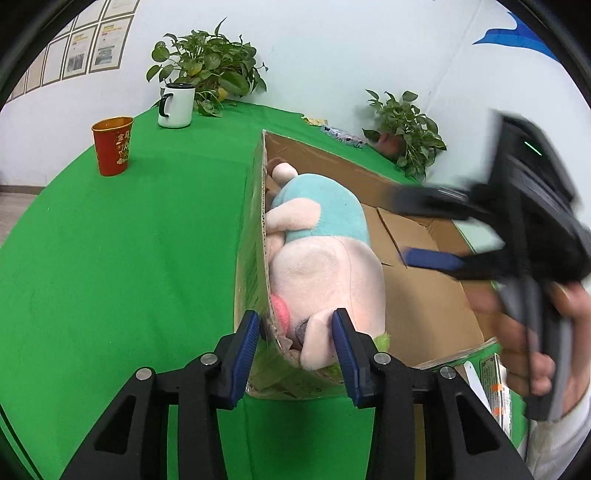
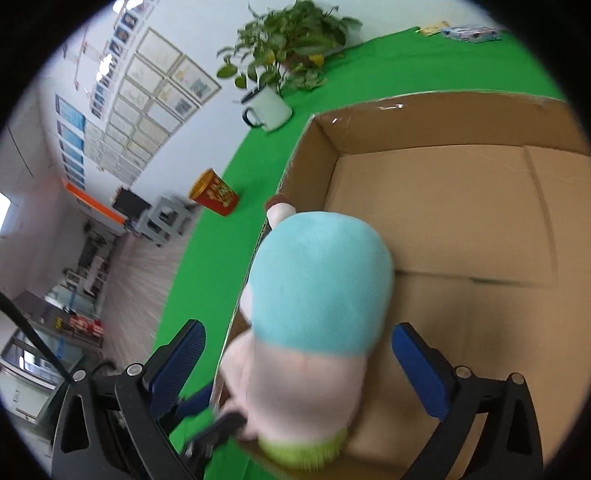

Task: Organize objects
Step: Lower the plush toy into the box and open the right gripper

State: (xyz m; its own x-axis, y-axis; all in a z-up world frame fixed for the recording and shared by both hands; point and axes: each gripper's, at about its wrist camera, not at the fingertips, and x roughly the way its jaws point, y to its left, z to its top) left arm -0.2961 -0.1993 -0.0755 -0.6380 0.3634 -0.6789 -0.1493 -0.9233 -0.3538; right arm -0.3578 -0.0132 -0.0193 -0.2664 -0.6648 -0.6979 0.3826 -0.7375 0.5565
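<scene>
Fingers (image 1: 255, 350) straddle box wall (image 1: 264, 236) | green tablecloth (image 1: 110, 277) | white walls (image 1: 332, 48)

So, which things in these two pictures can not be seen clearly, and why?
- Plush toy: its face, left wrist view, is hidden behind the cardboard box wall and the left gripper.
- Right gripper: motion-blurred in the left wrist view.
- Flat packets at the table's far edge: too small and blurred to identify, right wrist view.
- Red cup: print too small to read.

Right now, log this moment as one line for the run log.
stage: toy boxed | plush pig: lying in cardboard box against its left wall | left tool: straddling box corner, pig's snout | right tool: open above pig
</scene>
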